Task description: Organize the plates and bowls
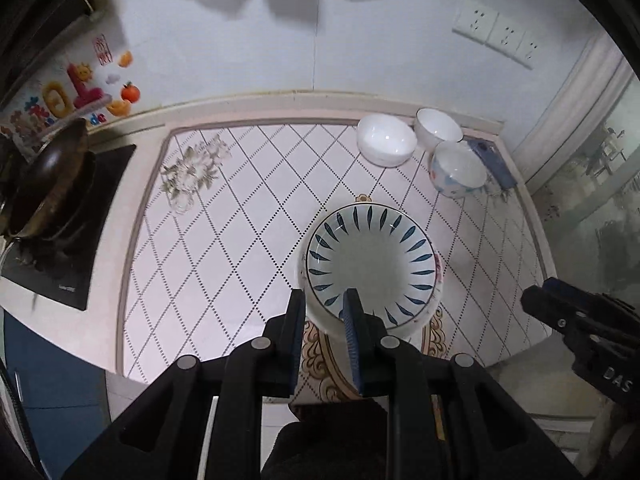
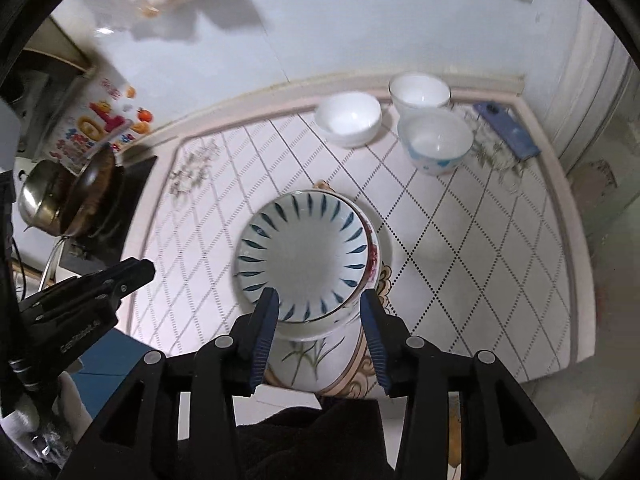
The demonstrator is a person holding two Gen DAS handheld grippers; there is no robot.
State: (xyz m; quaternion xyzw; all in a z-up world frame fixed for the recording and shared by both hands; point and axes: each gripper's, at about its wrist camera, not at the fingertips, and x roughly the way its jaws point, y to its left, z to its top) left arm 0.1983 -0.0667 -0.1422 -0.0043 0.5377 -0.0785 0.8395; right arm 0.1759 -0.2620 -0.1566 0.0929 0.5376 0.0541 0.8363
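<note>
1. Left gripper (image 1: 324, 296): tongs narrow, all but shut, nothing between them. In the right wrist view, out at 9 o'clock of the stack and well apart from it. Judged idle, kept clear of the pile.
2. Right gripper (image 2: 316, 300): tongs at a middling spread, pads pressing on nothing. Poised above the stack's 6 o'clock edge, rim showing between the pads but below them. Judged a release stance.
3. Blue-leaf bowl (image 1: 370, 264): task item, topmost, upright, nested in the dishes beneath.
4. Flowered plate stack (image 2: 316, 356): under the bowl, near the front edge of the patterned mat (image 1: 224, 216). Wider pieces at the bottom, presumably for steadiness.
5. Blue-speckled bowl (image 1: 458, 172): at 1 o'clock of the stack, upright, unstacked.
6. White bowl (image 1: 386, 144) and taller white bowl (image 1: 438, 128): at 12 to 1 o'clock, by the wall, close together. Likely next for sorting.
7. Wok (image 1: 52, 176): far 9 o'clock, on the hob, not part of the task.
</note>
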